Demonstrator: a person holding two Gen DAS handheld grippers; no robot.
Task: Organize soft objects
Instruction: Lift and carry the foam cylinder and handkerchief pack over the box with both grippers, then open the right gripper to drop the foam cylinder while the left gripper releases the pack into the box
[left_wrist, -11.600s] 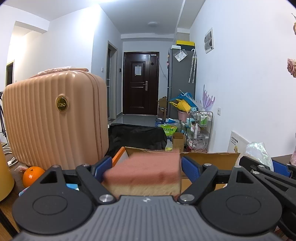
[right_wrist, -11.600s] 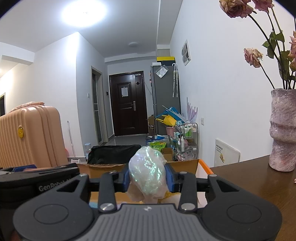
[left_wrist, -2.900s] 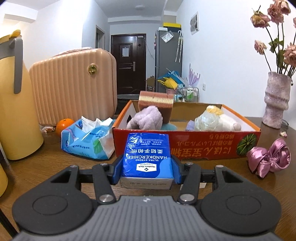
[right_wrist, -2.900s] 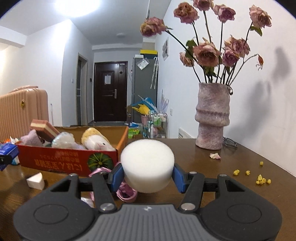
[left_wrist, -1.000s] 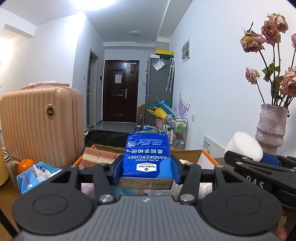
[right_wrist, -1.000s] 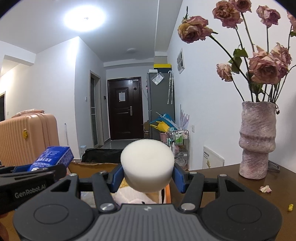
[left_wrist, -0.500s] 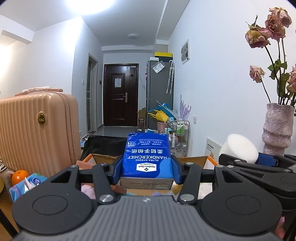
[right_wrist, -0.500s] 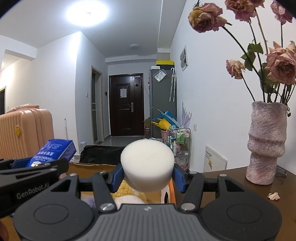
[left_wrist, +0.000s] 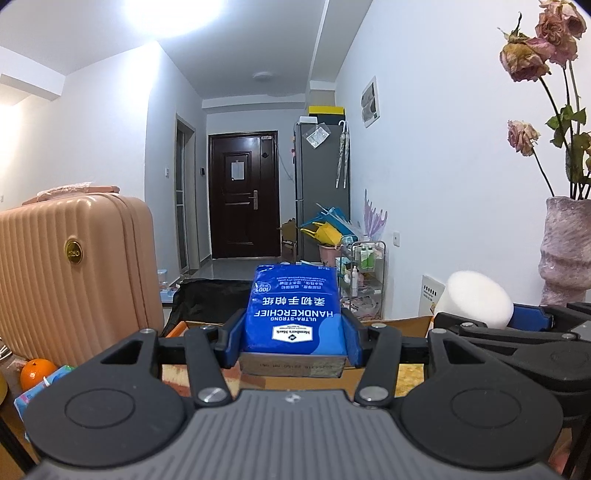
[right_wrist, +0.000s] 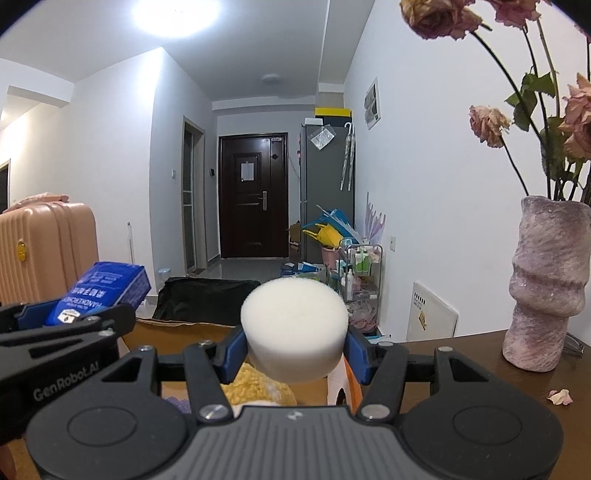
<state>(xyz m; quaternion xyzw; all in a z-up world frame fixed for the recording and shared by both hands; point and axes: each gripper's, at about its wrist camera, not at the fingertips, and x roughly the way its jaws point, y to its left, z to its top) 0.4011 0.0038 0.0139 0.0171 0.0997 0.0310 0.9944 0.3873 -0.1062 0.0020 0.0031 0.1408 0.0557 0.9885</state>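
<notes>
The left gripper (left_wrist: 293, 334) is clamped on a blue tissue pack (left_wrist: 294, 308), both blue pads pressed flat against the pack's long sides, so that the pack's long axis runs forward along the fingers and away from the camera, its printed face up and its near end butted toward the gripper body. The right gripper (right_wrist: 294, 349) is clamped on a white round sponge (right_wrist: 294, 326), which sits as a short upright cylinder between the pads with its flat top showing; the pads appear to dent its sides slightly. Both held items are clear of any surface. Directly below and just ahead of both grippers lies the cardboard box (right_wrist: 177, 330), open at the top: its far rim shows behind the tissue pack in the left view, and in the right view a yellow soft item (right_wrist: 255, 386) already inside it lies beneath the sponge. The sponge appears to sit near the box's right end wall, the tissue pack nearer the middle. Each load therefore appears to be over the box opening, so the coming move is judged to be a release downward. To the left stands a peach suitcase (left_wrist: 74, 273); to the right, on the table (right_wrist: 480, 376), a pink vase (right_wrist: 546, 284)
</notes>
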